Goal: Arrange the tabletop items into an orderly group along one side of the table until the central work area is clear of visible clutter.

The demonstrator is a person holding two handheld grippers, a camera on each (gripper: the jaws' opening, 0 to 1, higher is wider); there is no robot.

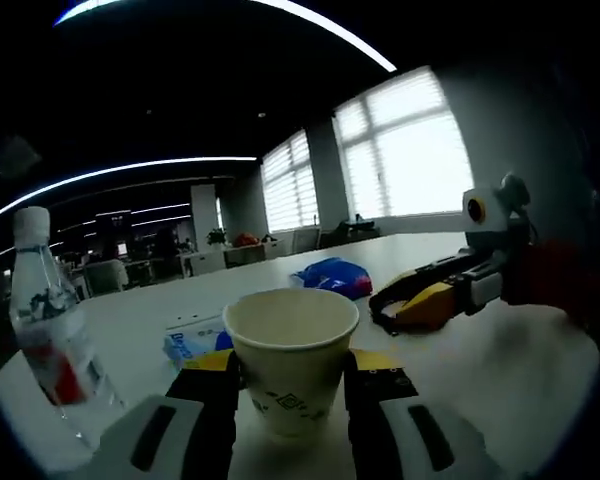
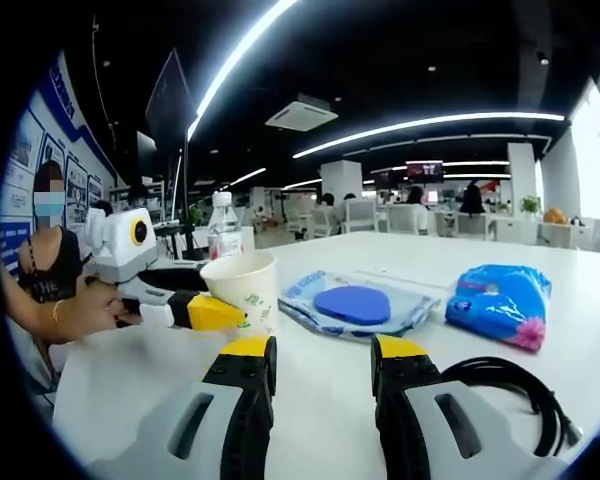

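A white paper cup point(image 1: 292, 360) with a green pattern stands on the white table point(image 1: 480, 370), upright between the jaws of my left gripper point(image 1: 295, 378), which presses it from both sides. In the right gripper view the cup point(image 2: 242, 283) is at the left, with the left gripper point(image 2: 215, 312) against it. My right gripper point(image 2: 320, 365) is open over bare table, nothing between its yellow-tipped jaws. It enters the left gripper view point(image 1: 410, 300) from the right, beside the cup.
A clear water bottle point(image 1: 45, 320) point(image 2: 223, 228) stands left of the cup. A flat blue-and-white packet point(image 2: 352, 302) point(image 1: 195, 340) and a blue bag point(image 2: 500, 300) point(image 1: 332, 275) lie beyond. A black cable point(image 2: 510, 385) coils by my right jaw. A person's hand point(image 2: 80, 305) holds the left gripper.
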